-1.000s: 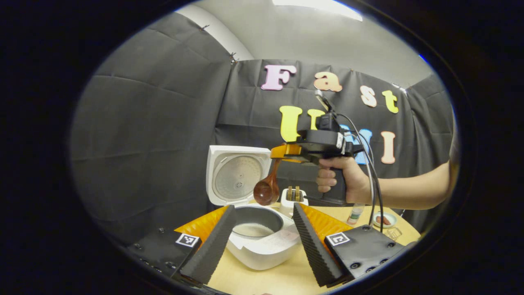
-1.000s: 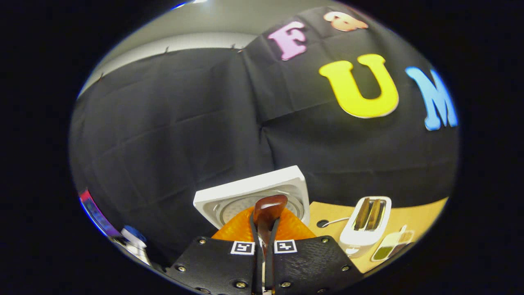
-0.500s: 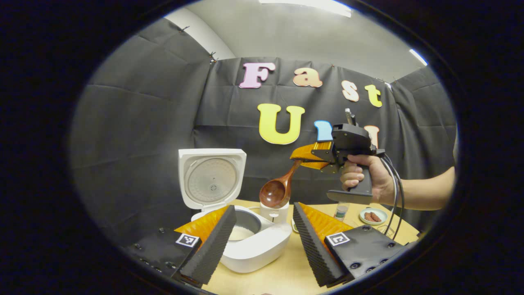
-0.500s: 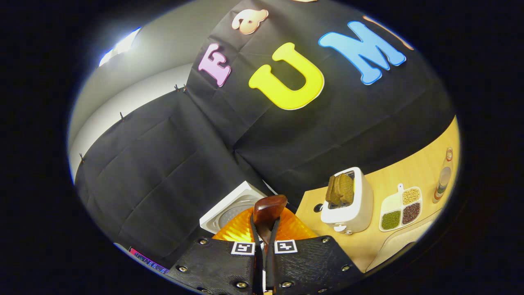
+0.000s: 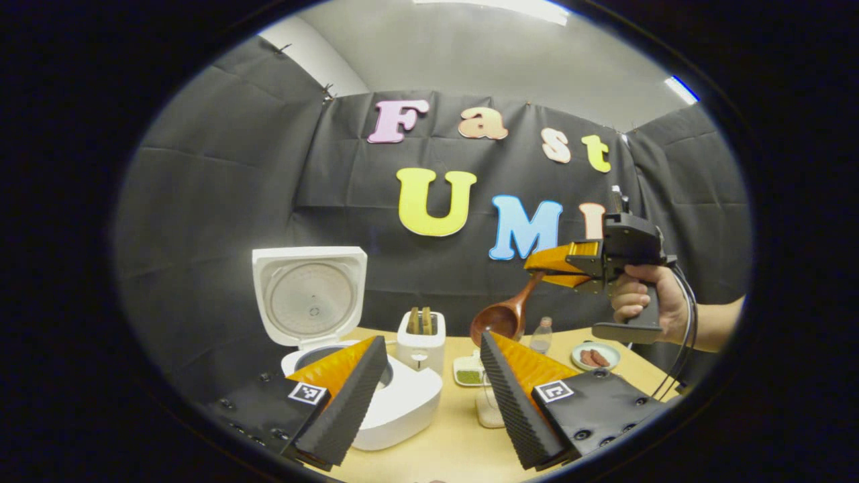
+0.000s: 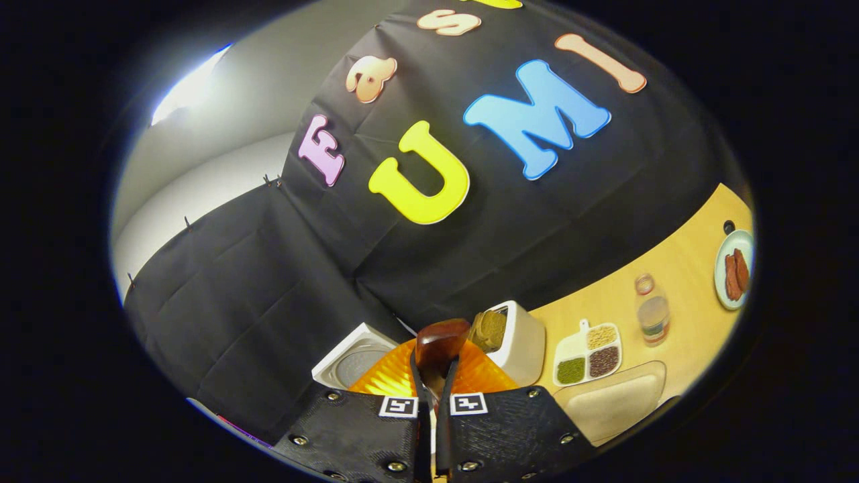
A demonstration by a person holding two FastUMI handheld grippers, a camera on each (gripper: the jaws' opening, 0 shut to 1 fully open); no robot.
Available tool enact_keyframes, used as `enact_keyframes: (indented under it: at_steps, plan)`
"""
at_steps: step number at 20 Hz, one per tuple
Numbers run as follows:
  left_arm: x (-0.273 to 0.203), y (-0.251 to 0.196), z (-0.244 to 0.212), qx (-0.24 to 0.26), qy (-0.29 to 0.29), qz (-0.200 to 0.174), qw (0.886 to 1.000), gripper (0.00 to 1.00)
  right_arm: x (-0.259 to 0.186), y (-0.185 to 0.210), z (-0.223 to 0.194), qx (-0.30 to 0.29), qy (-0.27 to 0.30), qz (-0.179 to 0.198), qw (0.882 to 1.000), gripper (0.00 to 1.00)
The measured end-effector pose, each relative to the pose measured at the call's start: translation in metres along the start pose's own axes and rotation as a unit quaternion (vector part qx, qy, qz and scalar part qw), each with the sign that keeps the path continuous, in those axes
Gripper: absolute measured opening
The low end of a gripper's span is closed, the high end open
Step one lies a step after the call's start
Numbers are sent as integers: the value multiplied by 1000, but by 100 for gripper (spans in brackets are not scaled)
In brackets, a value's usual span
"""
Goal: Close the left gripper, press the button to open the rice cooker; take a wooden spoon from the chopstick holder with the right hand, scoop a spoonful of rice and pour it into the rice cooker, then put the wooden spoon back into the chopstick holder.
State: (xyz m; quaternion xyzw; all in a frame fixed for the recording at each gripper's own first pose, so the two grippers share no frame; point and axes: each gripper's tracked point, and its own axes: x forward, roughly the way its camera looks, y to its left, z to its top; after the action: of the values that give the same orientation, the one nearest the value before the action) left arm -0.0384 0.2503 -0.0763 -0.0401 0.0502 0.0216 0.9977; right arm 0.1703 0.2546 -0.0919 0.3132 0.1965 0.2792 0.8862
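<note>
Brown wooden spoon is being gripped by its handle between the closed fingers of the right tool, above the wooden table. The left tool is being held wide before the open white rice cooker. No legible labels are being shown.

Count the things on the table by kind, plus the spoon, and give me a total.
Rice cooker: 1
Toaster: 1
Divided grain dish: 1
Bottle: 1
Plate of sausages: 1
Beige tray: 1
Wooden spoon, held in the right gripper: 1
Total: 7
</note>
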Motion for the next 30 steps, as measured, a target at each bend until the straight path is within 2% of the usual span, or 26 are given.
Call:
enact_keyframes:
  at_steps: [9,16,21,24,30]
  plan:
    - [25,-75,1,-3,6,-46,999,97,-93,-88,42,6,-43,-74,996,3]
    - [30,-106,7,-20,4,-45,999,96,-144,-145,55,23,-68,-133,988,3]
    - [27,-116,5,-26,9,-40,999,96,-186,-203,53,12,-69,-214,974,3]
    - [24,-123,4,-19,12,-43,999,96,-200,-223,47,7,-66,-250,966,3]
    - [20,-132,-2,-29,30,-43,998,97,-222,-257,26,-19,-50,-304,951,3]
